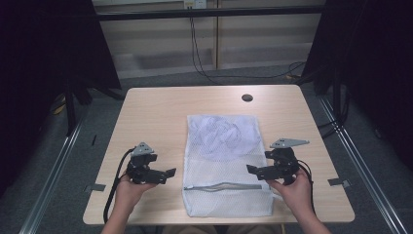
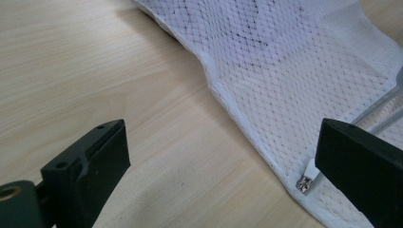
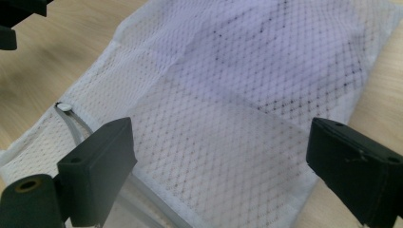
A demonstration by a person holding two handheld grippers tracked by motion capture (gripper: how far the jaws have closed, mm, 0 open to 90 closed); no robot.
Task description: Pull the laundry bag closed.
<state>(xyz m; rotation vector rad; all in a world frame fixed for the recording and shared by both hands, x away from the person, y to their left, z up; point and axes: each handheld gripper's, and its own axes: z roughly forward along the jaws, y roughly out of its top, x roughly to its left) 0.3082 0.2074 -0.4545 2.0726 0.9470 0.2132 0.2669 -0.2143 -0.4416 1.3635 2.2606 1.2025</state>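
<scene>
A white mesh laundry bag (image 1: pixel 226 163) lies flat in the middle of the wooden table (image 1: pixel 156 117). A crumpled pale cloth (image 1: pixel 224 132) sits inside its far half. A grey zipper (image 1: pixel 224 186) runs across its near end. My left gripper (image 1: pixel 168 174) stands open just left of the bag, its jaws pointing at the bag's edge. In the left gripper view the left gripper (image 2: pixel 223 142) spans bare wood and the zipper's metal end (image 2: pixel 305 180). My right gripper (image 1: pixel 251 169) stands open at the bag's right edge. In the right gripper view the right gripper (image 3: pixel 221 137) is over mesh (image 3: pixel 228 95), holding nothing.
A dark round hole (image 1: pixel 247 97) is set in the table's far side. Black cables (image 1: pixel 199 53) run over the floor behind the table. Dark curtains hang at both sides, and metal rails (image 1: pixel 53 180) run along the floor beside the table.
</scene>
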